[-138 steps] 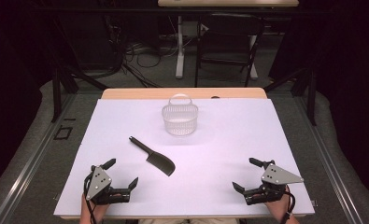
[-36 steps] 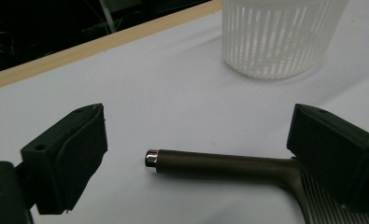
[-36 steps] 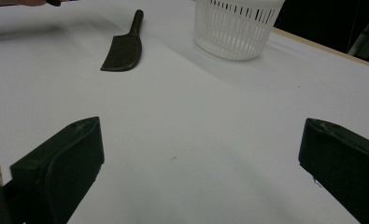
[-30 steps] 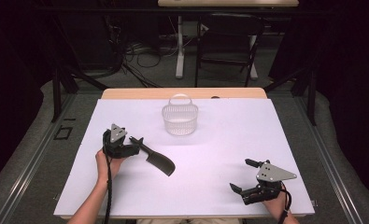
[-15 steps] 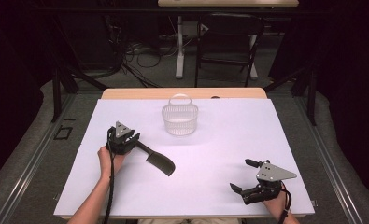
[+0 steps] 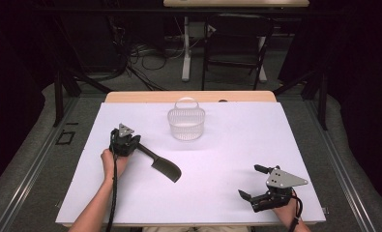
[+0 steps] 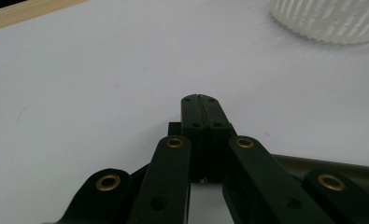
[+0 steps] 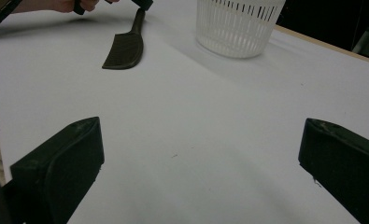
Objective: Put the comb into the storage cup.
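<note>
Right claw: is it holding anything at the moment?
No. The right claw is open, its jaws spread wide over bare white table.

- Table (image 6: 188, 96): light wood edge is seen at the far side. The top is covered by a white sheet (image 6: 256, 145).
- Chair (image 6: 237, 43): dark frame, placed just behind the table.
- Second table (image 6: 237, 2): pale top is cut off by the upper border. It is carried on a white leg (image 6: 185, 48).
- Cables (image 6: 140, 53): black, left tangled on the floor beside the white leg.
- Floor (image 6: 34, 159): grey, marked with a black square outline (image 6: 64, 138) left of the table.
- Curtain (image 6: 358, 58): dark, hung at the right.
</note>
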